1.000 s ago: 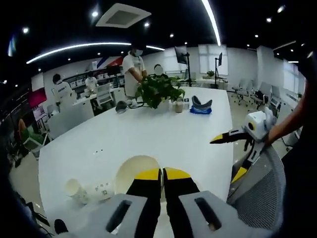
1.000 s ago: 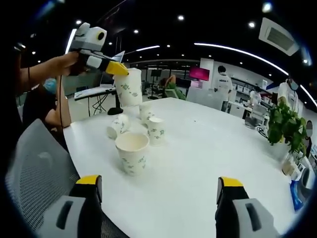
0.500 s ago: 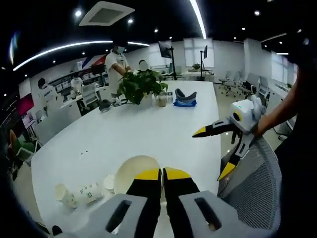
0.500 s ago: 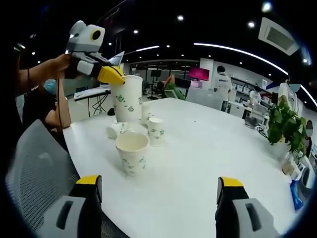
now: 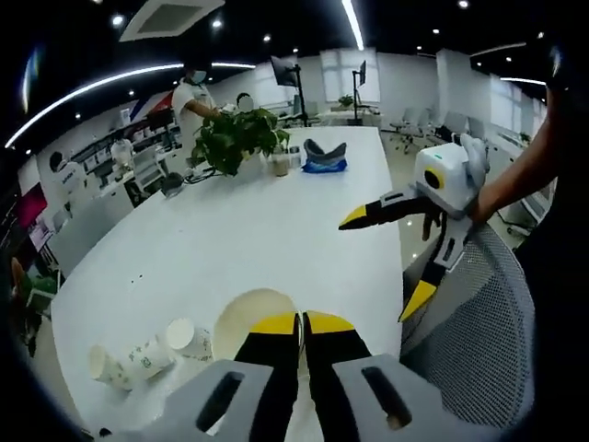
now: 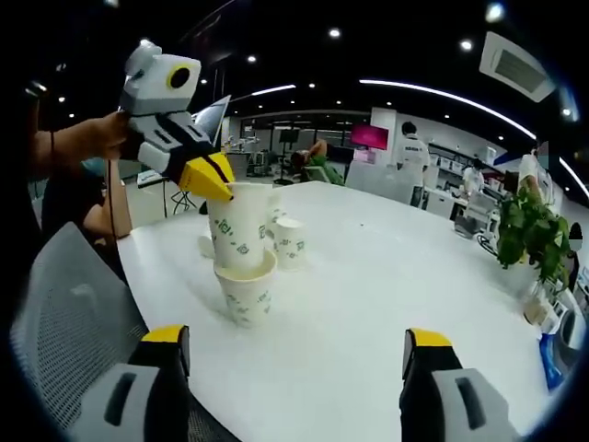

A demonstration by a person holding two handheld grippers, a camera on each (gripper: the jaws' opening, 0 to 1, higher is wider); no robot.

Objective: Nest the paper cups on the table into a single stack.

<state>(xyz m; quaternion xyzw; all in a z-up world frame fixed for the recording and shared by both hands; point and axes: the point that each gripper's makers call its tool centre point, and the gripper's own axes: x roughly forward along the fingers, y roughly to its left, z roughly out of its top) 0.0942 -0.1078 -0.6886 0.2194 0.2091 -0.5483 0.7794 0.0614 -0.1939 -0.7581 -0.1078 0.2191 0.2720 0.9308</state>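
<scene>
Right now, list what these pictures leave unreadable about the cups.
- Right gripper view: the held cup hides the cups behind it, so their count is unclear; one upright cup shows.
- Right gripper view: how deep it sits in the lower cup is hidden by that rim.
- Left gripper view: left gripper covers the cup's near rim.

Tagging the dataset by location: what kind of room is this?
Most likely an open-plan office: a long white table, mesh office chair, desks with monitors in the background, a potted plant and recessed ceiling lights.
</scene>
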